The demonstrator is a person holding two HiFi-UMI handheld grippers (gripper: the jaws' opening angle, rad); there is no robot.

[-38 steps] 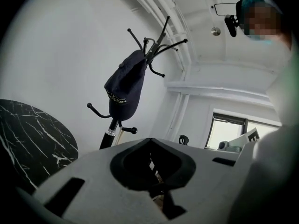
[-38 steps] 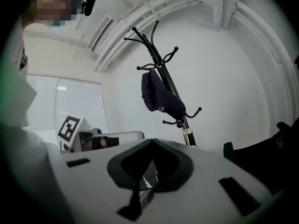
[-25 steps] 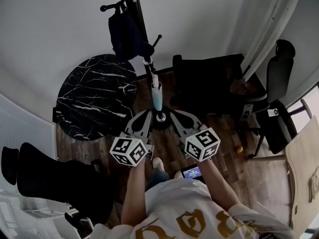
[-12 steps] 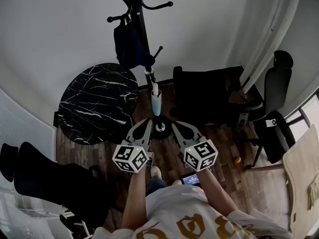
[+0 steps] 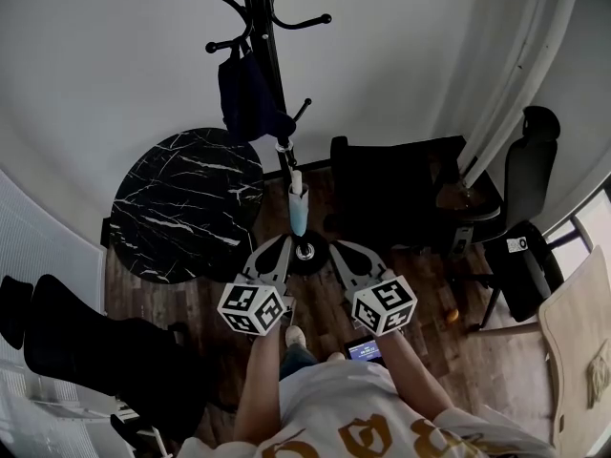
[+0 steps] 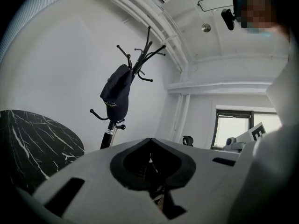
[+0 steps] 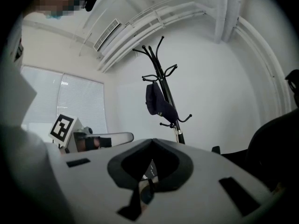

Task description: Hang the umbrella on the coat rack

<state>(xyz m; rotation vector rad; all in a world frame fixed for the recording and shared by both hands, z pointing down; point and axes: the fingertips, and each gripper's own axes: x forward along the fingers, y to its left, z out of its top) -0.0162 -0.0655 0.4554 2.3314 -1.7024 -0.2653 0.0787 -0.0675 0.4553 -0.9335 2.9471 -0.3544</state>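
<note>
Head view: one coat rack (image 5: 262, 17) upright at the far wall, black pole with curved hooks. One dark folded umbrella (image 5: 248, 93) hanging from a hook on the rack's left side, high on the pole and touching it, well clear of the floor. One light-blue cylinder (image 5: 299, 210) with a white top just beside the pole, near its base. One round black marbled tabletop (image 5: 181, 208) to the left. Two black seats to the right: one armchair (image 5: 401, 179) and one office chair (image 5: 530, 160). Two grippers held near and low, side by side, well apart from the umbrella: left gripper (image 5: 275, 254) and right gripper (image 5: 346, 256), both pointing toward the rack's base.

Left gripper view: left gripper (image 6: 150, 140) pressed together tip to tip, nothing pinched. Beyond it, the one rack (image 6: 140, 64) with the one umbrella (image 6: 117, 96) on it, marbled tabletop (image 6: 32, 139) at the left.

Right gripper view: right gripper (image 7: 152, 140) likewise closed at the tips and empty. Far off, the rack (image 7: 179, 133) with the umbrella (image 7: 159, 104) against the pole's left side.
</note>
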